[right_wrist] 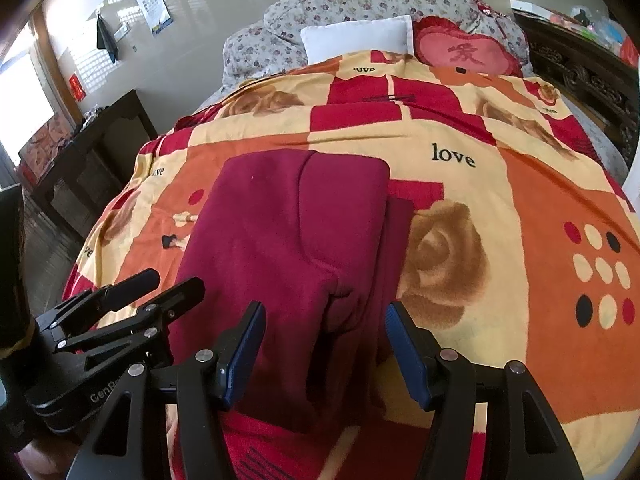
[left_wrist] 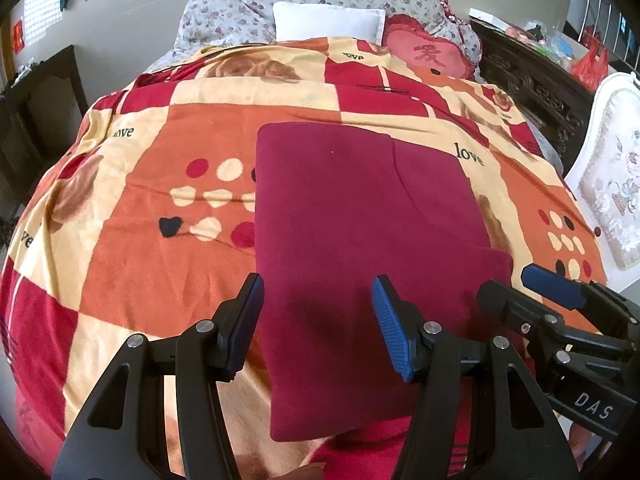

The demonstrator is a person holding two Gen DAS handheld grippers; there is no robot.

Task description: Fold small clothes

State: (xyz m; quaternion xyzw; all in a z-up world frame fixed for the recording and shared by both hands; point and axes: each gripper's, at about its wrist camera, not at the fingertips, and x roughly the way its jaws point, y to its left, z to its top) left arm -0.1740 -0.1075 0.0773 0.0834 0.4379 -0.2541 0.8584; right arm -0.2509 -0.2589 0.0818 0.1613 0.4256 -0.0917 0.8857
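Red cloth [left_wrist: 352, 240]: left view; it is dark red, folded into a long shape, and lies flat on the bed.
Blanket [left_wrist: 160, 280]: it covers the bed and has red, orange and cream squares, dots, roses and the word "love".
Left claw [left_wrist: 318, 320]: its two blue pads are spread wide above the near end of the red cloth, with nothing pinched.
Right claw [left_wrist: 532, 284]: it shows at the right edge, near the cloth's right corner.
Pillows: a white pillow [left_wrist: 328, 22] and a red heart cushion [left_wrist: 430, 54] sit at the far end.
Red cloth [right_wrist: 288, 232]: right view; one folded flap lies on top, with a seam down the middle.
Right claw [right_wrist: 326, 344]: it is spread wide over the near edge, holding nothing.
Left claw [right_wrist: 160, 292]: it is at the left, beside the cloth.
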